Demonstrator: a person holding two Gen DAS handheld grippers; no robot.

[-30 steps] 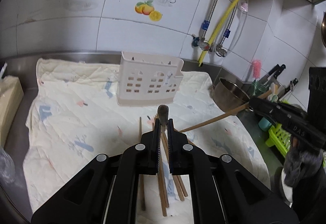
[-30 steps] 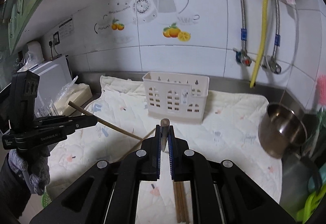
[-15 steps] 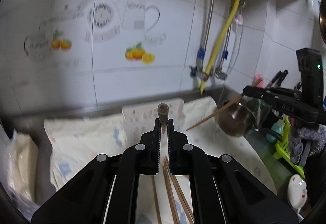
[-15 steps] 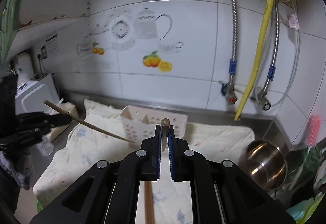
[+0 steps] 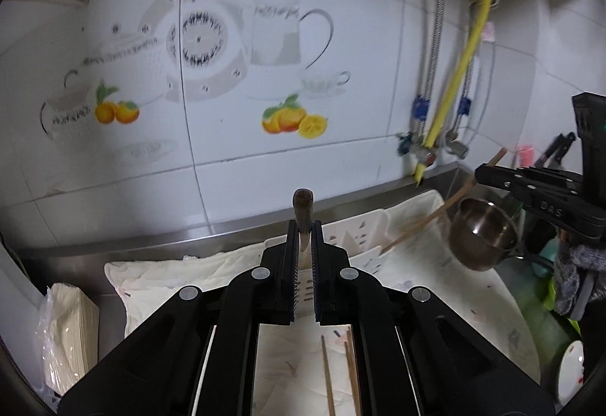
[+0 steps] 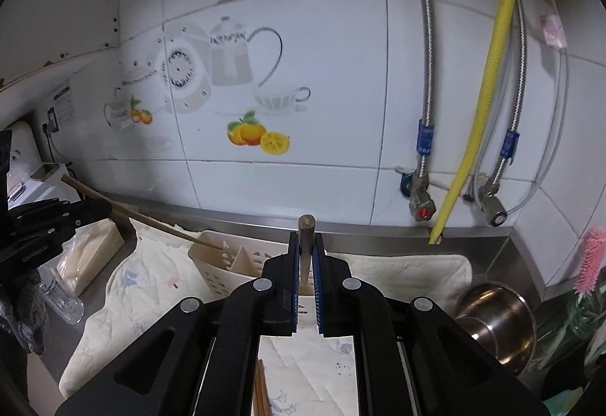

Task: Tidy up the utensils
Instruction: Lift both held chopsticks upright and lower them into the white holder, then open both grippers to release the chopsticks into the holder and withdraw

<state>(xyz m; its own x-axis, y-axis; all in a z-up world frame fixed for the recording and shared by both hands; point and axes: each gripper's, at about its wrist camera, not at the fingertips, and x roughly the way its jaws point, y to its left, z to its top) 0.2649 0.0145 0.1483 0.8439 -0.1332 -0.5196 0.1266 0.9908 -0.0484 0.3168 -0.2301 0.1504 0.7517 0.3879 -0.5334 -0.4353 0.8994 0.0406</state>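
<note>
My left gripper point(image 5: 302, 226) is shut on a wooden chopstick point(image 5: 302, 205) whose butt end sticks up between the jaws. My right gripper point(image 6: 306, 240) is shut on another chopstick point(image 6: 306, 230). In the left wrist view the right gripper point(image 5: 530, 185) holds its chopstick point(image 5: 428, 219) slanting down, tip at the white slotted utensil basket point(image 5: 363, 234). In the right wrist view the left gripper point(image 6: 49, 222) holds its chopstick point(image 6: 151, 222) with the tip at the basket's left rim point(image 6: 227, 257). Loose chopsticks point(image 5: 337, 374) lie on the cloth below.
A pale quilted cloth point(image 6: 144, 283) covers the steel counter. A steel pot point(image 6: 496, 325) stands at the right, a glass point(image 6: 64, 302) and a wrapped bundle point(image 5: 64, 332) at the left. Tiled wall, yellow hose point(image 6: 488, 75) and valves lie behind.
Both grippers have risen and moved toward the wall with their chopsticks. The chopstick tips, earlier near the cloth, now reach the basket's rim.
</note>
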